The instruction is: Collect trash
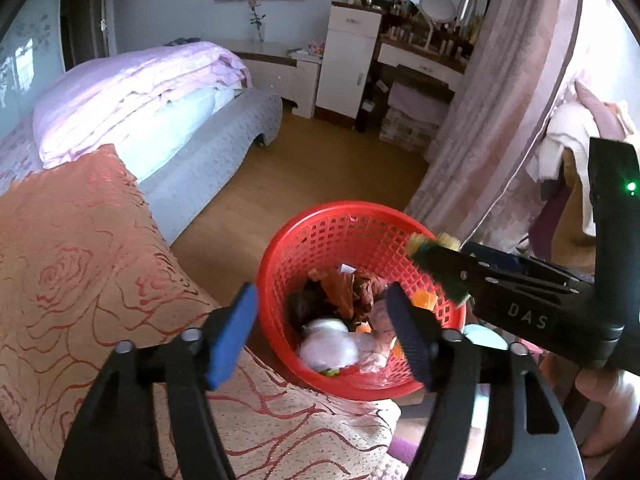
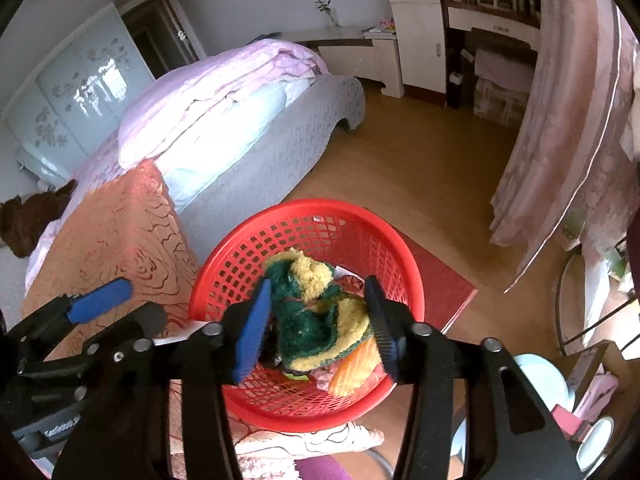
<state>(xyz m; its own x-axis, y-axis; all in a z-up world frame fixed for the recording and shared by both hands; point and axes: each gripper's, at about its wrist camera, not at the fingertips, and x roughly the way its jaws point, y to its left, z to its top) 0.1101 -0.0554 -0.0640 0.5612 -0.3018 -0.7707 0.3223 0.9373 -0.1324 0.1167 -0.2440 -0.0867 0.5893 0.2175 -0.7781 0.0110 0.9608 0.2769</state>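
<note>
A red mesh basket [image 1: 340, 210] [image 2: 320, 205] holds trash: a white bag [image 1: 328, 346], brown and orange wrappers [image 1: 344, 292] and an orange piece [image 2: 356, 368]. My left gripper [image 1: 320, 320] [image 2: 136, 310] hangs over the basket's near left rim, open, with nothing between its blue pads. My right gripper [image 2: 318, 320] [image 1: 452, 258] is over the basket's middle. A crumpled green and yellow sponge [image 2: 312, 312] [image 1: 436, 276] fills the gap between its pads and touches both, clear of the trash below.
The basket rests on a red box [image 2: 444, 280] beside a rose-patterned orange cover [image 1: 80, 260]. A bed [image 1: 160, 112] lies behind, a pink curtain [image 1: 500, 100] hangs at right, and bare wooden floor [image 1: 320, 160] runs to a dresser [image 1: 352, 60]. A hand [image 1: 608, 392] grips the right tool.
</note>
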